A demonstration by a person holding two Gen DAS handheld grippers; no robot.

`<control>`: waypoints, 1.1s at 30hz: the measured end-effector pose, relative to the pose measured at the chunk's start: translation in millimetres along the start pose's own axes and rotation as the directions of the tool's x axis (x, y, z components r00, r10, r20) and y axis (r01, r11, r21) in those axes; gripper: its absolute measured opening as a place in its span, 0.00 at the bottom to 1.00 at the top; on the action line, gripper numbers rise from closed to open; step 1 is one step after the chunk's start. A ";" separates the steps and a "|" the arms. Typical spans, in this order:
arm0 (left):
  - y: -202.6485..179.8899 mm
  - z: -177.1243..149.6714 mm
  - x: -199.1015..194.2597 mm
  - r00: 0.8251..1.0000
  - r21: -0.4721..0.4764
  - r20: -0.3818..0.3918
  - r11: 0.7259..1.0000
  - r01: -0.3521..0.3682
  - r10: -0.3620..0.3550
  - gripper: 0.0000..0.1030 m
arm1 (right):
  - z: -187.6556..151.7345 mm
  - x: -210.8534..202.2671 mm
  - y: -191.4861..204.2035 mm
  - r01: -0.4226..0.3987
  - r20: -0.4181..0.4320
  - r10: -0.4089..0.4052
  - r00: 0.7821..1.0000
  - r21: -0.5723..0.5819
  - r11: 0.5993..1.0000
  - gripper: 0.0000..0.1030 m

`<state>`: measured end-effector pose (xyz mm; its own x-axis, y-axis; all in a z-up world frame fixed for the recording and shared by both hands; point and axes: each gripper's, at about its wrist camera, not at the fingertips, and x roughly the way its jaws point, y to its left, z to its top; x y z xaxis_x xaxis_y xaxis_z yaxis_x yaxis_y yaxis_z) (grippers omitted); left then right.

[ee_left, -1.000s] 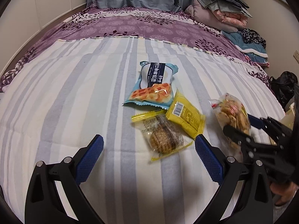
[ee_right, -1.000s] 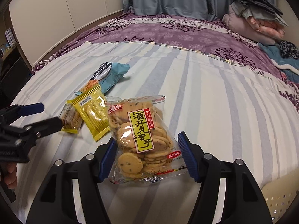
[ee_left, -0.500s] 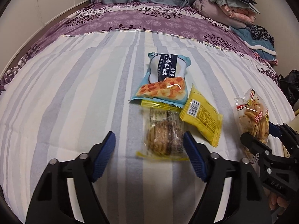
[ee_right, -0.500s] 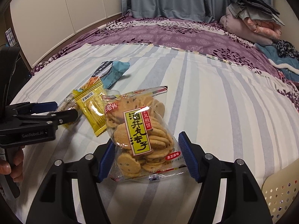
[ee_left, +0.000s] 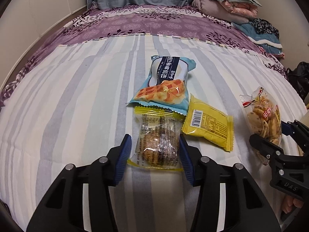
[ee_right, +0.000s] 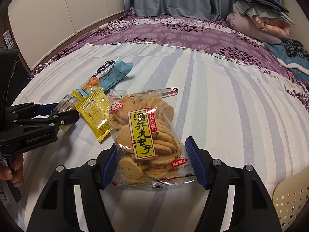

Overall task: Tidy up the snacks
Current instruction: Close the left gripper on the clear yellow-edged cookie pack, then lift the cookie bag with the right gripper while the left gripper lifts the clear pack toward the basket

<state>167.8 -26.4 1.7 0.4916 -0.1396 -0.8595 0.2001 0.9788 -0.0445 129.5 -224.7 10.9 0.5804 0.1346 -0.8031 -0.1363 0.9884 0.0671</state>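
A clear cookie packet with yellow ends [ee_left: 157, 145] lies on the striped bedsheet [ee_left: 77, 106]. My left gripper [ee_left: 154, 142] is closing on it, its blue pads meeting the wrapper's two sides. My right gripper [ee_right: 152, 148] is shut on a clear bag of round sesame crackers [ee_right: 146, 135], which stands tilted up off the sheet; it shows too in the left wrist view, bag [ee_left: 264, 118] in gripper [ee_left: 268, 133]. A yellow packet [ee_left: 208, 125] and a blue waffle-biscuit bag [ee_left: 166, 85] lie just beyond the cookie packet. The left gripper [ee_right: 63, 112] shows at the right wrist view's left edge.
A cream perforated basket [ee_right: 289, 199] sits at the bed's near right corner. Folded blankets [ee_right: 258, 17] are piled at the far right on the purple cover [ee_right: 164, 32]. A person's hand [ee_right: 11, 170] holds the left tool. Striped sheet stretches to the right of the snacks.
The left gripper came forward over the cookie packet and its jaws narrowed from wide apart to the packet's sides. The right gripper kept still with the cracker bag.
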 end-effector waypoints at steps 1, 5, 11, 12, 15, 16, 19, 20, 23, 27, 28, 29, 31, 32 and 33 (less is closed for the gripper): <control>1.3 -0.7 -1.7 1.000 -0.003 0.002 1.000 -0.001 0.001 0.47 | -0.2 -0.4 -0.4 -0.003 0.001 0.003 1.000 0.004 1.000 0.64; 6.5 -4.5 -13.2 1.000 -0.025 0.016 1.000 0.002 -0.002 0.40 | -1.6 -3.4 -3.7 -0.015 0.007 0.015 1.000 0.032 0.999 0.63; 10.1 -10.8 -33.2 0.999 -0.034 0.040 0.999 0.018 -0.016 0.35 | -4.7 -15.5 -2.1 -0.032 0.028 0.030 0.999 0.055 0.998 0.61; 10.1 -12.0 -36.2 0.999 -0.035 0.043 0.999 0.022 -0.021 0.33 | -5.1 -19.1 -2.0 -0.036 0.033 0.034 0.999 0.058 0.998 0.60; 8.7 -15.5 -46.1 0.998 -0.034 0.057 0.999 0.026 -0.024 0.32 | -6.8 -28.6 -1.8 -0.047 0.047 0.044 0.998 0.065 0.997 0.60; 8.2 -16.5 -48.3 0.998 -0.030 0.061 0.999 0.025 -0.023 0.32 | -7.5 -31.0 -1.8 -0.047 0.051 0.044 0.998 0.066 0.997 0.60; 8.9 -17.7 -47.8 0.998 -0.023 0.055 1.000 0.012 -0.011 0.32 | -10.4 -35.5 -2.2 -0.044 0.053 0.041 0.998 0.066 0.997 0.60; 9.6 -17.3 -45.7 0.999 -0.027 0.047 1.000 0.006 -0.005 0.34 | -11.8 -35.8 -2.1 -0.044 0.051 0.040 0.998 0.067 0.997 0.60; 11.9 -16.8 -38.4 1.000 -0.042 0.027 0.999 0.000 0.001 0.44 | -16.5 -35.6 -3.5 -0.040 0.042 0.038 0.998 0.072 0.997 0.60; 11.5 -18.1 -30.4 1.000 -0.052 0.020 0.999 -0.009 0.010 0.61 | -21.6 -35.8 -5.8 -0.041 0.041 0.038 0.998 0.078 0.996 0.60; 9.7 -18.5 -27.9 1.000 -0.049 0.016 0.999 -0.011 0.012 0.61 | -21.7 -36.0 -6.3 -0.041 0.042 0.038 0.998 0.080 0.996 0.60; 8.6 -18.5 -25.7 1.000 -0.045 0.016 0.999 -0.014 0.015 0.61 | -22.1 -35.9 -6.7 -0.041 0.042 0.038 0.998 0.080 0.996 0.60; 8.2 -18.9 -18.5 1.000 -0.039 0.009 0.999 -0.020 0.021 0.57 | -22.5 -35.9 -6.8 -0.041 0.042 0.038 0.998 0.079 0.996 0.60; 9.3 -19.4 -13.8 1.000 -0.041 -0.003 0.999 -0.022 0.022 0.46 | -22.4 -36.0 -6.8 -0.041 0.042 0.038 0.998 0.078 0.996 0.60; 10.4 -19.9 -12.6 1.000 -0.043 0.001 0.999 -0.025 0.025 0.43 | -22.7 -36.4 -7.2 -0.041 0.042 0.038 0.998 0.078 0.996 0.60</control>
<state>146.8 -11.5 1.9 0.4970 -0.1154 -0.8601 0.1515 0.9874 -0.0449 91.2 -238.4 26.1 0.6082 0.1751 -0.7742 -0.0968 0.9845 0.1466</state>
